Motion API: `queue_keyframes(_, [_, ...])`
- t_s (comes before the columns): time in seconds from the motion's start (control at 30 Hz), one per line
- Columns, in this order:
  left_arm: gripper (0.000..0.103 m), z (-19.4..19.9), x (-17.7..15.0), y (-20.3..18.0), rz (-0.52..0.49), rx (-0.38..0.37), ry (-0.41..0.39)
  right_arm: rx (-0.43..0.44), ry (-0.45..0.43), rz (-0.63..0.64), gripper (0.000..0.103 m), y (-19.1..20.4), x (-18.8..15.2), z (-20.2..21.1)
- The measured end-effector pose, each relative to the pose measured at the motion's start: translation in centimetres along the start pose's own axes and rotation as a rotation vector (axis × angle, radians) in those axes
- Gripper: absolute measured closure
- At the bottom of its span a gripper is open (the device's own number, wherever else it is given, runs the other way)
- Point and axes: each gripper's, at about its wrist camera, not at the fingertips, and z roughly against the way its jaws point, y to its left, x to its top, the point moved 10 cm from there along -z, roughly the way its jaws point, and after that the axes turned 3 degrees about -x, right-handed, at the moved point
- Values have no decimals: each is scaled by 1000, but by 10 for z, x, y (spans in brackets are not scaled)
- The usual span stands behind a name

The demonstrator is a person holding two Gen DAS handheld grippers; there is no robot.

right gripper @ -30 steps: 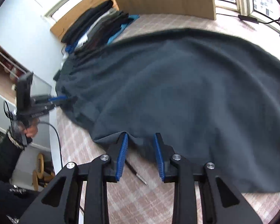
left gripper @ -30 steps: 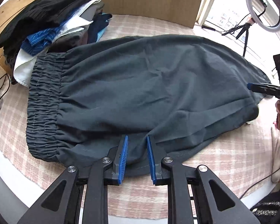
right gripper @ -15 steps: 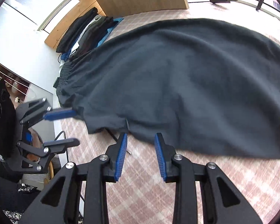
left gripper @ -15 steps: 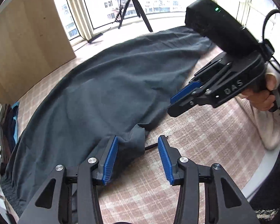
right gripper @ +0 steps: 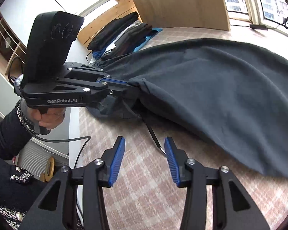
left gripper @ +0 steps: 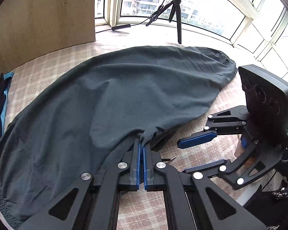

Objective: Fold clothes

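Here left gripper [left gripper: 141, 147] pinches trousers [left gripper: 124, 95]; right gripper [right gripper: 143, 153] gapes.

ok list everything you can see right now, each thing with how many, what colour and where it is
dark trousers: one, charcoal grey, spread across the table, near edge pinched up
drawstring tip: one, black, on the cloth just past the trousers' edge
stack of clothes: one pile, black, grey, white and blue, far left end of the table
tablecloth: one, pink and cream check, under everything
ring light on tripod: one, white ring, black legs, by the window
wooden panel: one, light brown, behind the table
left tool: black with blue pads, shut on the trousers
right tool: black with blue pads, open above the tablecloth
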Motion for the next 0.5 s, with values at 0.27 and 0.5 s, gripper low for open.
queue_keyframes(0.27, [102,12,12,2,7,-7,-28,0,24,161,58,22,38,-34])
queue_keyframes(0.5, [91,29,25,43,121,22,-42,17,55,271,62,45,52,-72])
